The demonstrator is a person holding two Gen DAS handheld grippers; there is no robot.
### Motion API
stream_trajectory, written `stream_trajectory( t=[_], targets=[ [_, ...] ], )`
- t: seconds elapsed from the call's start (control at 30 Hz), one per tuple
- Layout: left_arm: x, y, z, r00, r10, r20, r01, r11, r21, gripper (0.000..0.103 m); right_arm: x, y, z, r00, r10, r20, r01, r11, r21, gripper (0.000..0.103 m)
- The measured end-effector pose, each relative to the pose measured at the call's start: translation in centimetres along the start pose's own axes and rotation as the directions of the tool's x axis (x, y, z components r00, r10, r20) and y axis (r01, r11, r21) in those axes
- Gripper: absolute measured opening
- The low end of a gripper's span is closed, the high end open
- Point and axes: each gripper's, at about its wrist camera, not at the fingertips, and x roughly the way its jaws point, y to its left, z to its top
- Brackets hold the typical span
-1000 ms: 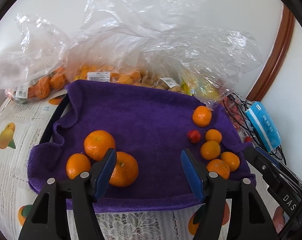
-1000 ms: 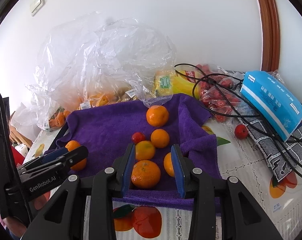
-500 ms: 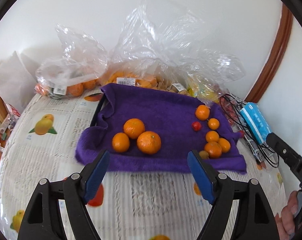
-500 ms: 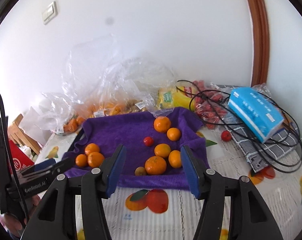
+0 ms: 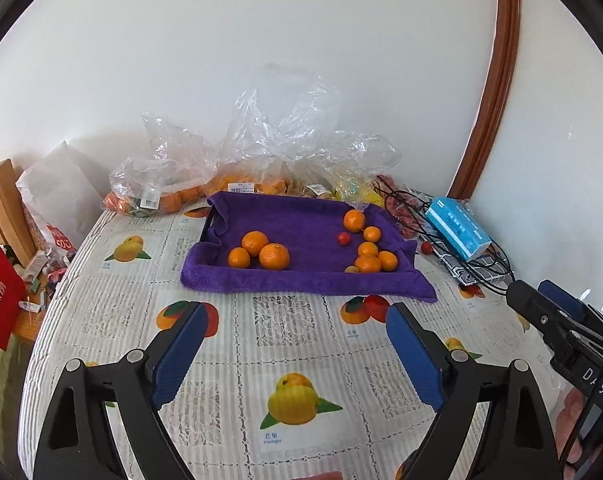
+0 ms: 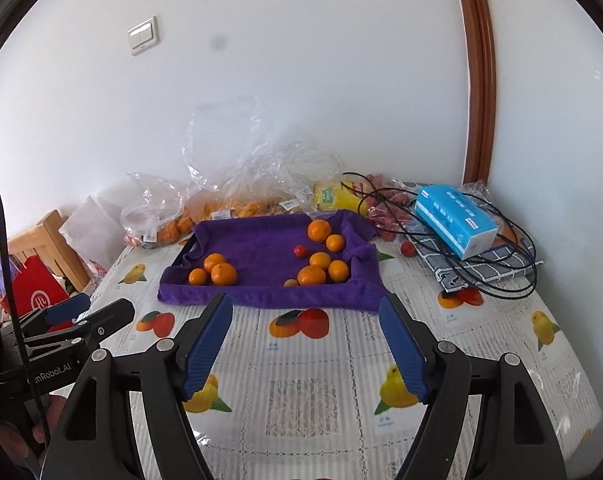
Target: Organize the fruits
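- Pulling back was the story of this moment: both grippers had been drawn well away from the purple towel [image 5: 301, 240], which a second earlier had filled each wrist view.
- The left gripper [image 5: 295, 354] was seen spread wide and holding nothing, over bare fruit-print tablecloth [image 5: 285, 332] on the near side of the towel.
- The right gripper [image 6: 305, 344] was likewise spread wide and empty; half a second earlier its fingers had been framing the right-hand fruit, and a second earlier they had been set closely around one orange.
- That orange had been let go: it was left lying on the towel with its neighbours, nothing carried off.
- On the towel's left part, three oranges [image 5: 259, 252] were found touching one another in a tight cluster.
- On the towel's right part, five smaller oranges [image 5: 367, 248] were strung in a loose line, with a small red fruit [image 5: 343, 238] just beside them toward the towel's middle and a small brownish fruit [image 5: 351, 269] at the near end.
- Behind the towel, against the wall, clear plastic bags [image 5: 269, 148] of more fruit were left untouched; one more red fruit [image 5: 426, 247] lay off the towel, just past its right edge.
- Judged from this retreat, the sorting on the towel was probably finished, or a pause was being taken before another piece was fetched; which of the two could not be told.
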Motion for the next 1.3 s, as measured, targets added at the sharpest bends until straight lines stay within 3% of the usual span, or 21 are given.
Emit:
stream_trajectory(
  t=[0.03, 0.2, 0.3, 1.3],
  targets=[
    [-0.5, -0.2, -0.2, 1.000, -0.001, 0.005, 0.001, 1.000, 0.004, 0.094, -0.5, 0.0, -0.3, 1.000, -0.010, 0.003, 0.010, 1.000, -0.004, 0.088],
    [-2.9, -0.9, -1.3, 1.000, 0.007, 0.021, -0.008, 1.000, 0.010, 0.099, -3.1, 0.1, -1.4, 0.999, -0.010, 0.031, 0.011, 1.000, -0.020, 0.101],
    [-3.8, -0.7, -1.7, 1.000, 0.016, 0.026, -0.016, 1.000, -0.003, 0.100, -4.3, 0.1, -1.7, 0.999, -0.021, 0.038, 0.022, 1.000, -0.019, 0.103],
    [-4.7, -0.5, -2.6, 0.999, 0.039, 0.024, -0.040, 0.999, 0.010, 0.100, -6.1, 0.1, -2.6, 0.998, -0.034, 0.055, 0.034, 0.999, -0.006, 0.103]
  ],
)
